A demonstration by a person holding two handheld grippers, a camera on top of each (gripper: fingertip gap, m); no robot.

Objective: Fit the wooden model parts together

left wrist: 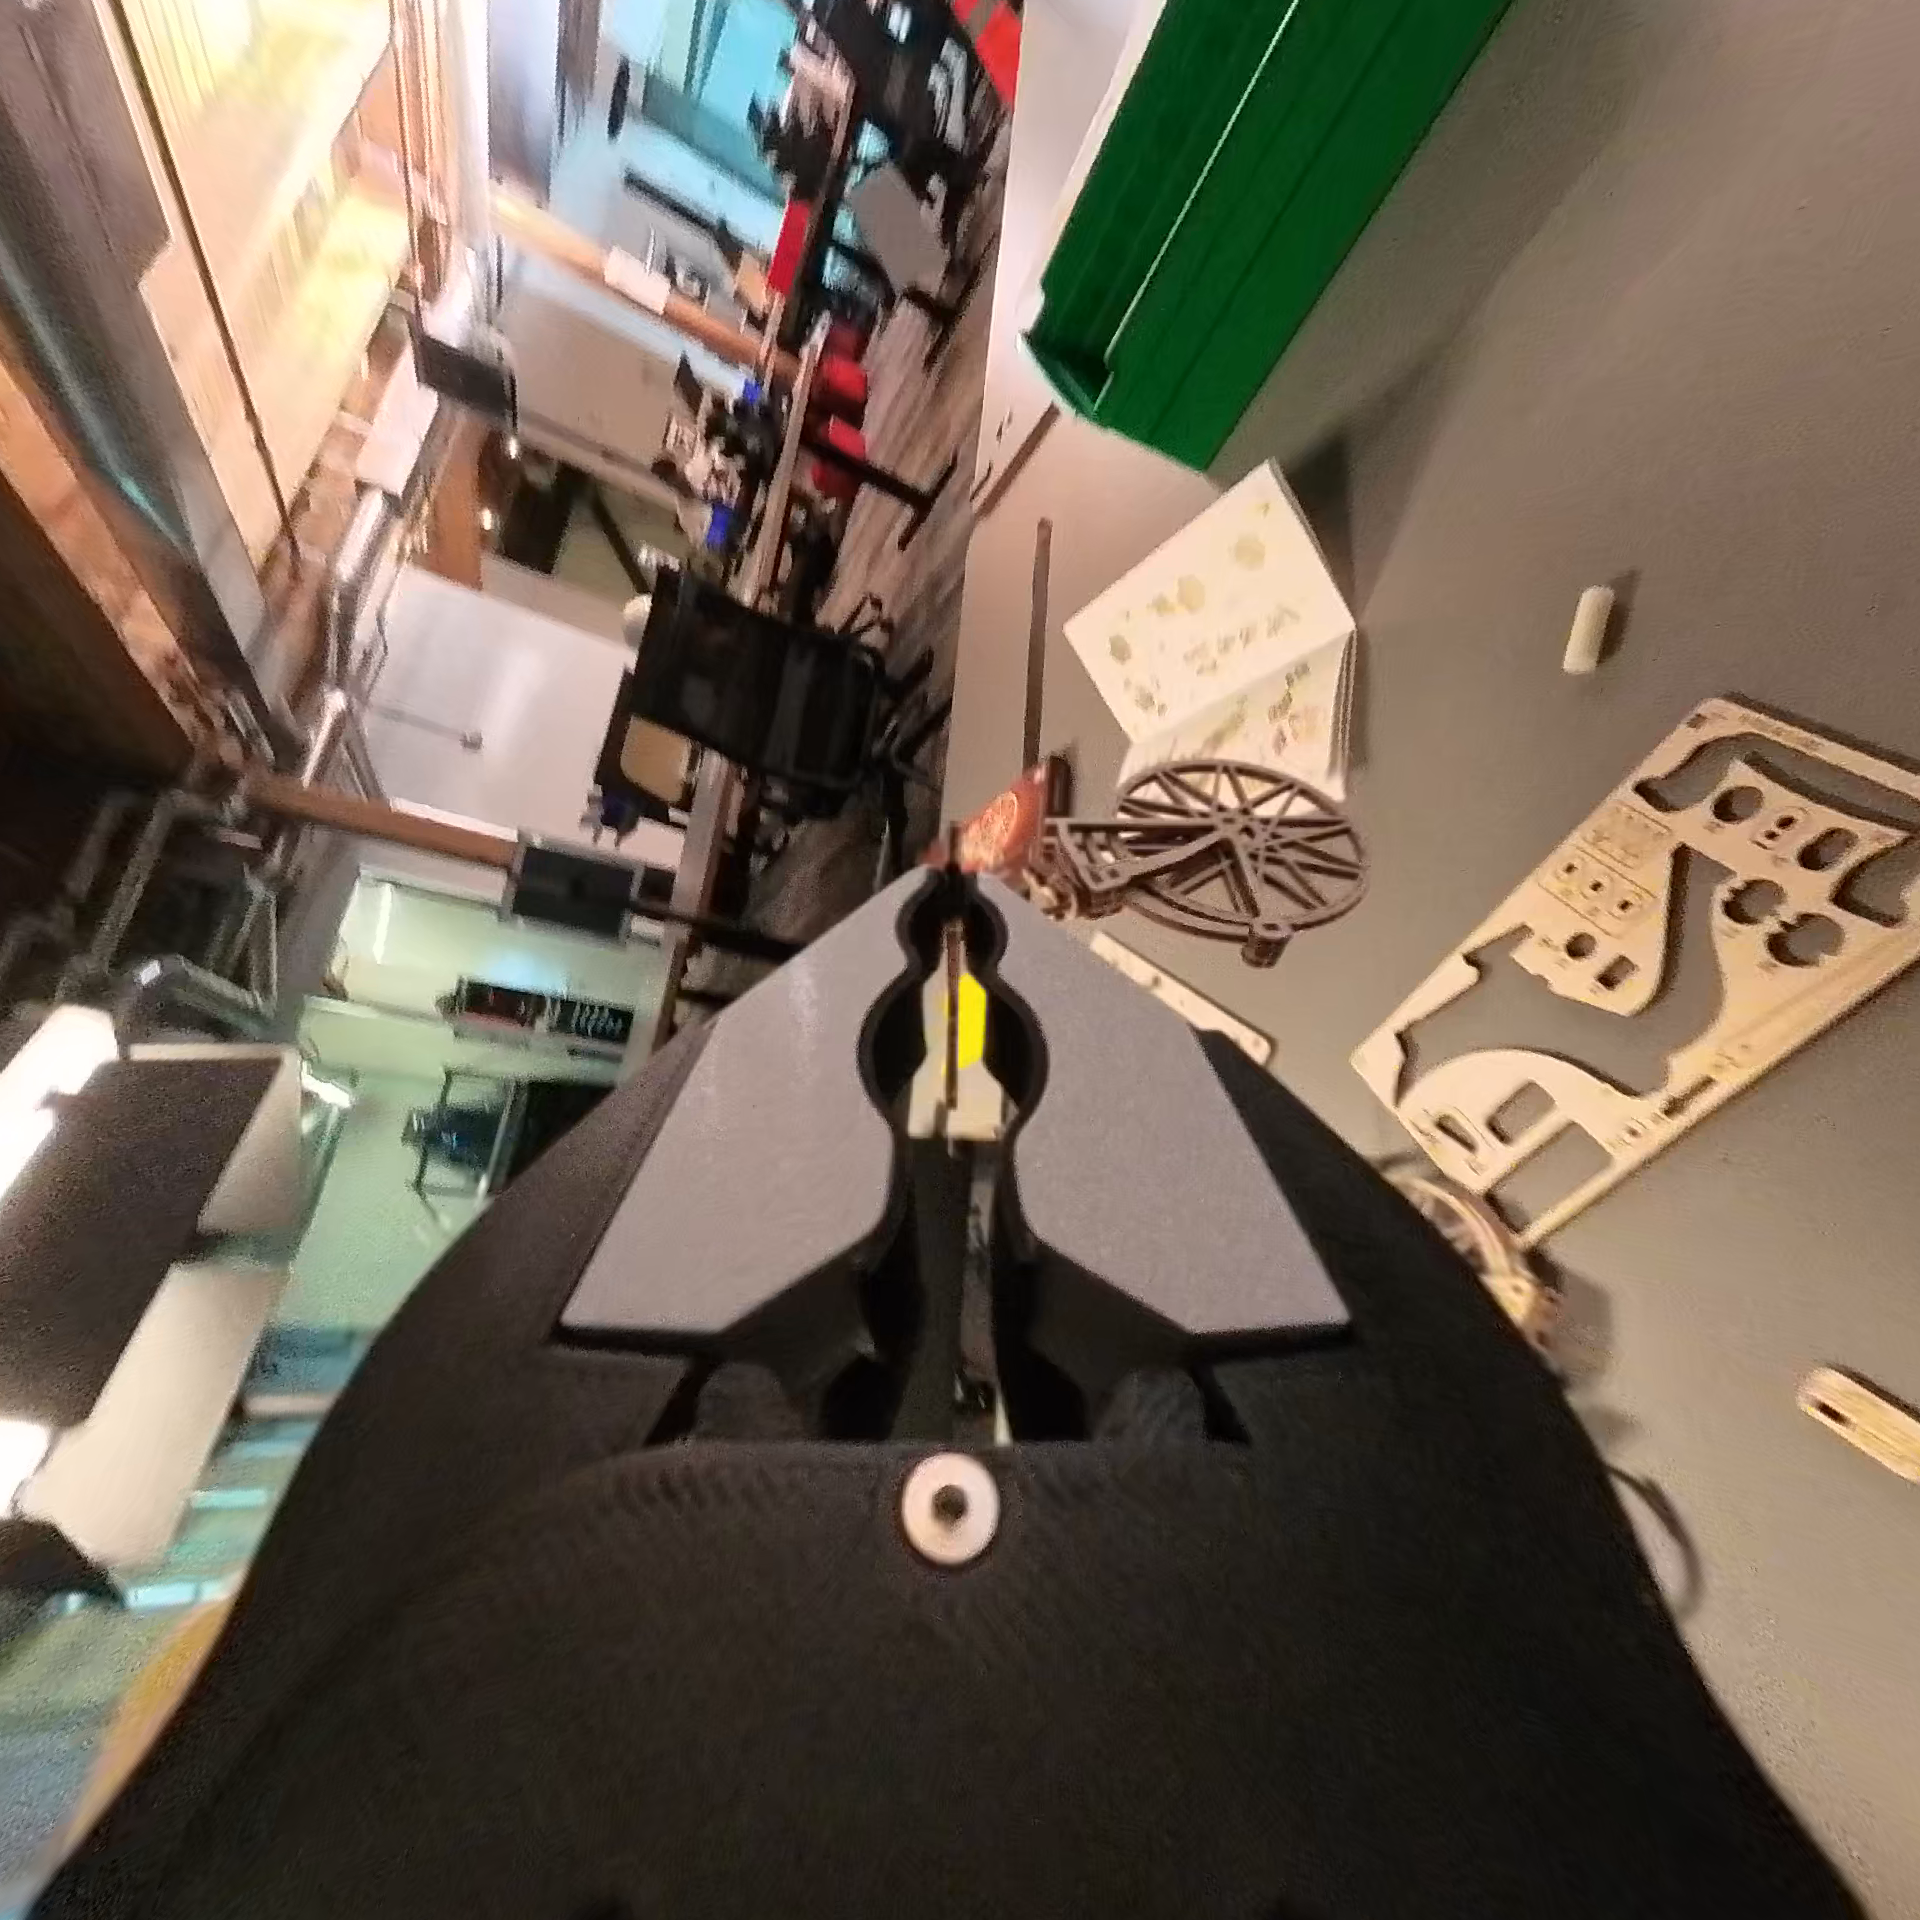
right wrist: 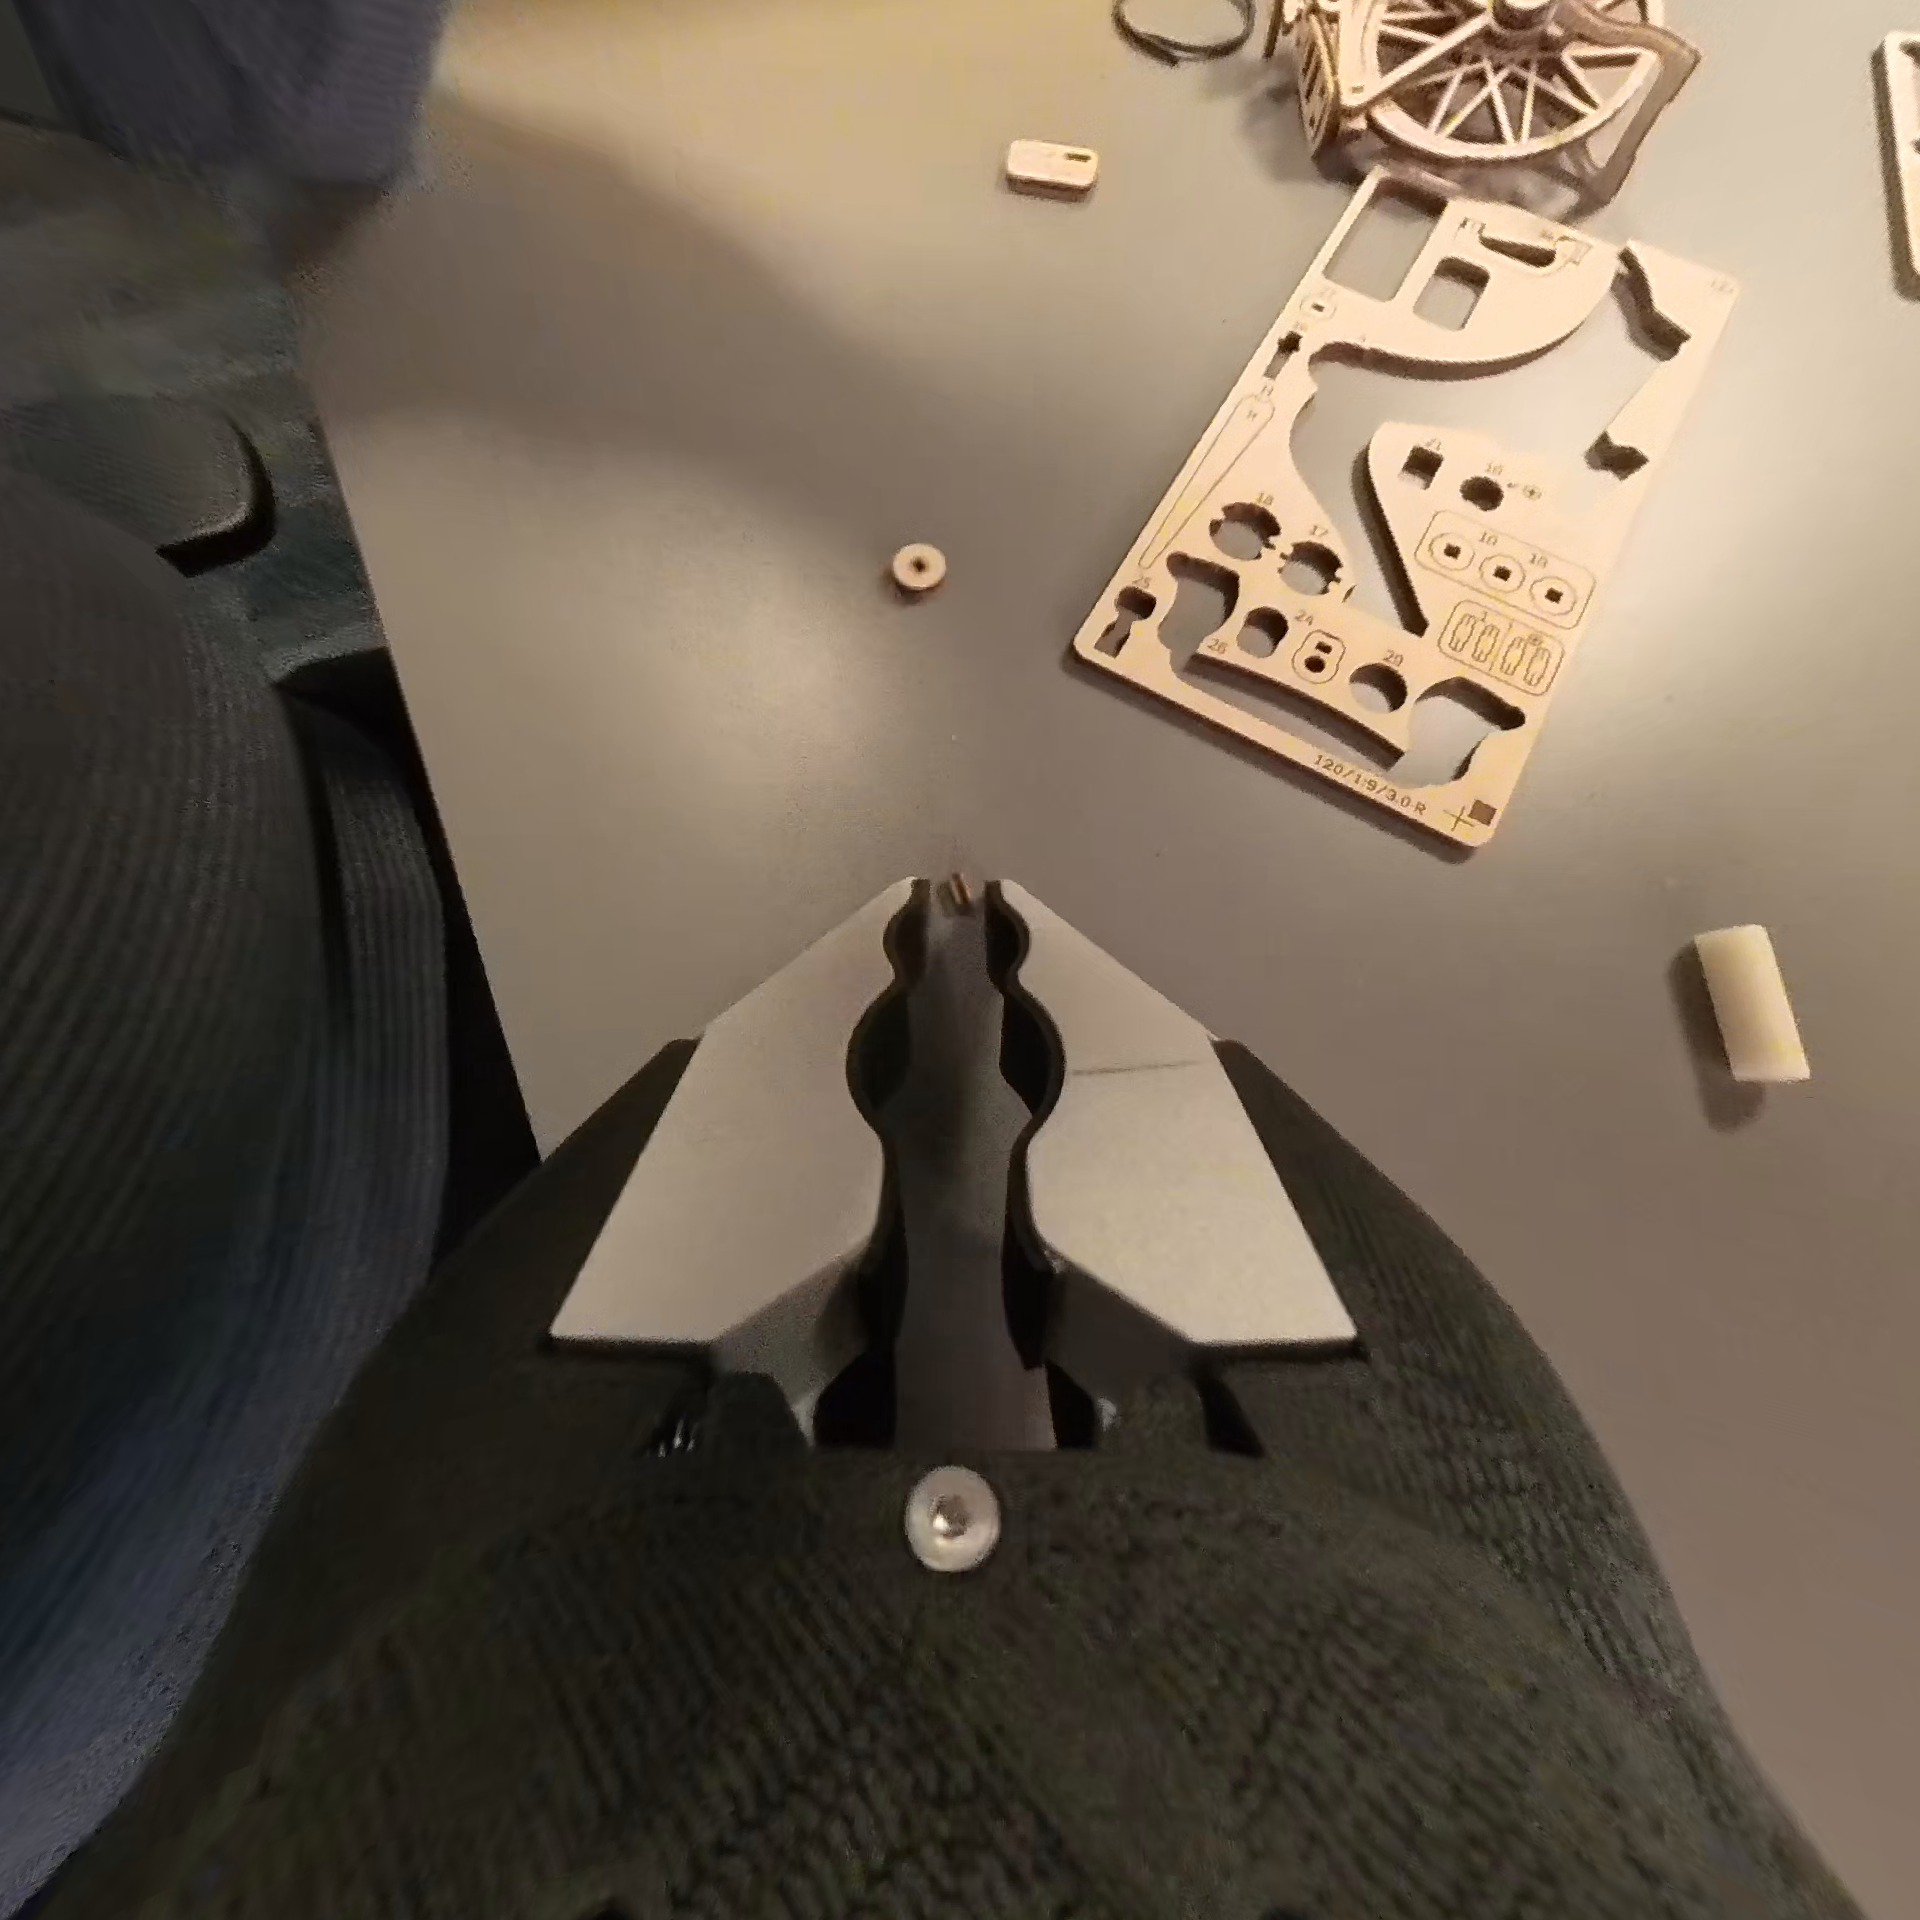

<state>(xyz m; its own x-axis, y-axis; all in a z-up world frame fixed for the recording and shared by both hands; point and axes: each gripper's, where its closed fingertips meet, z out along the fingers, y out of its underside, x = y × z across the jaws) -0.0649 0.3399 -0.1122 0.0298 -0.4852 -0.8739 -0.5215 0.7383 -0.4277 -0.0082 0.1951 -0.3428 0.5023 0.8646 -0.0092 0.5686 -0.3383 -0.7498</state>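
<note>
My left gripper (left wrist: 954,873) is shut on a small flat brown wooden part (left wrist: 995,823) that sticks out past its tips, held in the air close to the wooden wheel model (left wrist: 1236,847) on the grey table. My right gripper (right wrist: 954,885) is shut on a tiny wooden pin (right wrist: 954,891), low over the table. The wheel model also shows at the top of the right wrist view (right wrist: 1475,83). A punched-out wooden parts sheet (right wrist: 1403,520) lies to the right of my right gripper and shows in the left wrist view (left wrist: 1662,935) too.
A small wooden ring (right wrist: 918,569), an oblong wooden piece (right wrist: 1051,166) and a white cylinder (right wrist: 1751,1018) lie loose on the table (right wrist: 727,416). An instruction booklet (left wrist: 1226,634) and a green box (left wrist: 1247,208) sit beyond the model. A dark gripper body (right wrist: 156,935) fills the left side. There is about 30 centimeters between the tips of the two grippers. Measured from the fingertips, the white cylinder (right wrist: 1751,1018) is 12 centimeters or so from the right gripper and 30 centimeters from the left. Seen from the left wrist view (left wrist: 1588,620) as well.
</note>
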